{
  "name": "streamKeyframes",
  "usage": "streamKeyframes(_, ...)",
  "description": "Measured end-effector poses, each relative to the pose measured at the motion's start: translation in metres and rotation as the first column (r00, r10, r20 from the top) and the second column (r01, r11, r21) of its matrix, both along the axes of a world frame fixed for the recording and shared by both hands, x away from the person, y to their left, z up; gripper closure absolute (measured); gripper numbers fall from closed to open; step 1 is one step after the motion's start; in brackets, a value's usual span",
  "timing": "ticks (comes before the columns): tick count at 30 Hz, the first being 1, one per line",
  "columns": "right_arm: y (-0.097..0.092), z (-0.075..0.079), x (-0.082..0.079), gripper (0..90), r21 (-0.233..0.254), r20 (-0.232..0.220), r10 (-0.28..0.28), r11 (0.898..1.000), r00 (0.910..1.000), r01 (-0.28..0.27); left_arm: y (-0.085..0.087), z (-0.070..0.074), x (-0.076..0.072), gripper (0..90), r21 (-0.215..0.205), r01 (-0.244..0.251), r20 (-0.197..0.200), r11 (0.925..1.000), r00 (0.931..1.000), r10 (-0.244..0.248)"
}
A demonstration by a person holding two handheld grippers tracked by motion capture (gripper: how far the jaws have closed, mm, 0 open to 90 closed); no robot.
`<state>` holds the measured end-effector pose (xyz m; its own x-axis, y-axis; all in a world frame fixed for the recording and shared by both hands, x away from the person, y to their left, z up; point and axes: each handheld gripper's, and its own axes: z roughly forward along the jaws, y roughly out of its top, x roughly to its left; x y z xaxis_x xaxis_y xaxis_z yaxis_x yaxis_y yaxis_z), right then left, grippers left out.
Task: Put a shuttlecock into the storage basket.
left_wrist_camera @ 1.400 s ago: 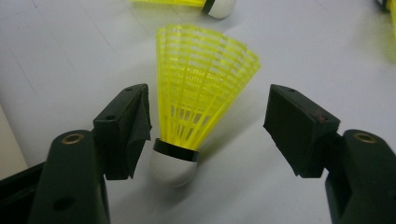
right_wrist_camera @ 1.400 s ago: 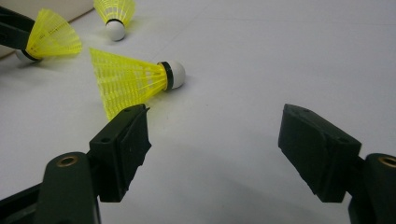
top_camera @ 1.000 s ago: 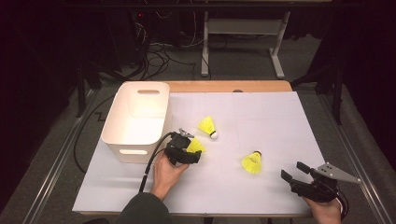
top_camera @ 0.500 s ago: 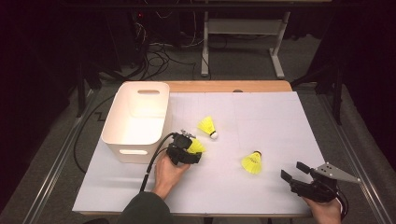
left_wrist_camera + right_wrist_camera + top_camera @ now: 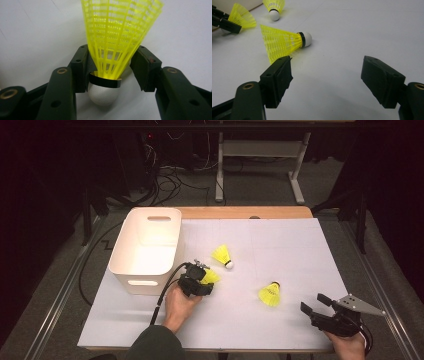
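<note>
A yellow shuttlecock (image 5: 117, 30) with a white cork stands between the jaws of my left gripper (image 5: 110, 62). The jaws have just been closing, and both pads now touch the base of its skirt. From above, that left gripper (image 5: 200, 279) rests on the white mat beside the bin with the shuttlecock (image 5: 212, 276) in it. A second shuttlecock (image 5: 222, 255) lies just beyond it. A third (image 5: 270, 294) lies on its side to the right, and it also shows ahead and left of my open right gripper (image 5: 327, 75) as a shuttlecock (image 5: 279, 42). The right gripper (image 5: 314, 303) holds nothing.
A white plastic bin (image 5: 142, 281) with handle slots stands at the mat's left, just left of my left hand. The white mat (image 5: 280, 245) covers a wooden table. Cables and a metal stand are on the floor beyond the far edge.
</note>
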<state>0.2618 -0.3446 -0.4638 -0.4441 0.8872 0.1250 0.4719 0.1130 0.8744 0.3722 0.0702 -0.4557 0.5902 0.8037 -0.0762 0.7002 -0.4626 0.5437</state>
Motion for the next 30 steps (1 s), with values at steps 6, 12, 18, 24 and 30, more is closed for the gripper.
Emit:
streamKeyframes(6, -0.0001, 0.0, 0.0, 25.4, 0.003, -0.001, -0.001, 1.0, 1.0, 0.001, 0.0003, 0.0002, 0.0, 56.7, 0.01, 0.001, 0.005, 1.0, 1.0, -0.001)
streamKeyframes(12, -0.0001, 0.0, 0.0002, 25.4, 0.004, -0.001, 0.001, 1.0, 1.0, -0.001, 0.0007, 0.001, -0.0003, 59.5, 0.015, 0.0, 0.002, 0.9999, 1.0, 0.0)
streamKeyframes(18, -0.0001, 0.0001, 0.0001, 25.4, 0.005, 0.0, 0.0, 1.0, 1.0, 0.0, 0.0011, 0.0022, -0.0011, 61.5, 0.018, 0.006, -0.003, 0.9998, 1.0, -0.006)
streamKeyframes(24, 0.0, 0.0002, -0.0001, 25.4, 0.004, 0.001, 0.0, 1.0, 1.0, 0.0, 0.0021, 0.0055, -0.0027, 62.3, 0.018, 0.004, -0.001, 0.9998, 1.0, -0.004)
streamKeyframes(30, 0.0002, 0.0002, -0.0002, 25.4, 0.003, 0.0, 0.002, 1.0, 1.0, -0.002, 0.0035, 0.0083, -0.0033, 62.6, 0.019, -0.001, -0.005, 0.9998, 1.0, 0.001)
